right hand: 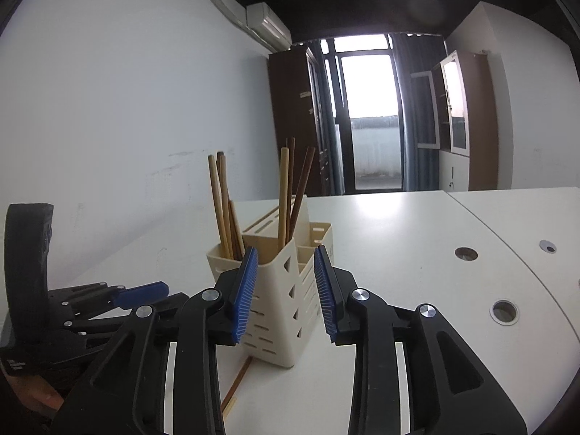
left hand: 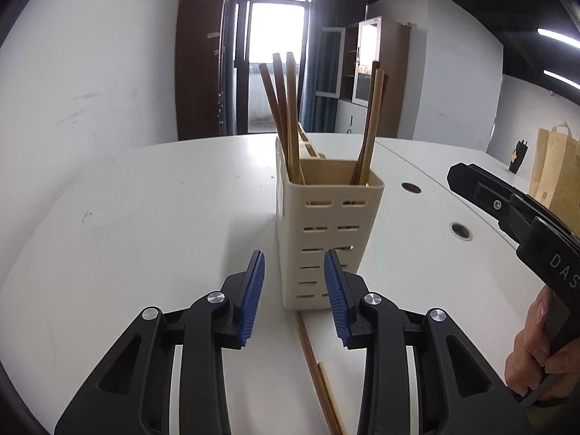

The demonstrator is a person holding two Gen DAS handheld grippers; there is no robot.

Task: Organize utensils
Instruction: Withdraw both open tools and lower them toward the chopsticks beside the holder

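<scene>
Chopsticks (left hand: pixel 319 369) beneath empty, parted tongs (left hand: pixel 294 299)

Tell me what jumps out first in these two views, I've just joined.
A cream slotted utensil holder stands mid-table with wooden chopsticks fanning upright out of it. Two more loose chopsticks lie flat on the white table at its base. Both tools, left and right, point at the holder, open and empty.

White table (left hand: pixel 145 217) bearing round cable holes (left hand: pixel 460 231). Brown paper bag (left hand: pixel 552 166) standing at far right. Glass door (right hand: pixel 371 116) glowing bright; brown cabinet (right hand: pixel 293 116) standing beside it; air conditioner (right hand: pixel 266 23) hanging high on wall.
</scene>
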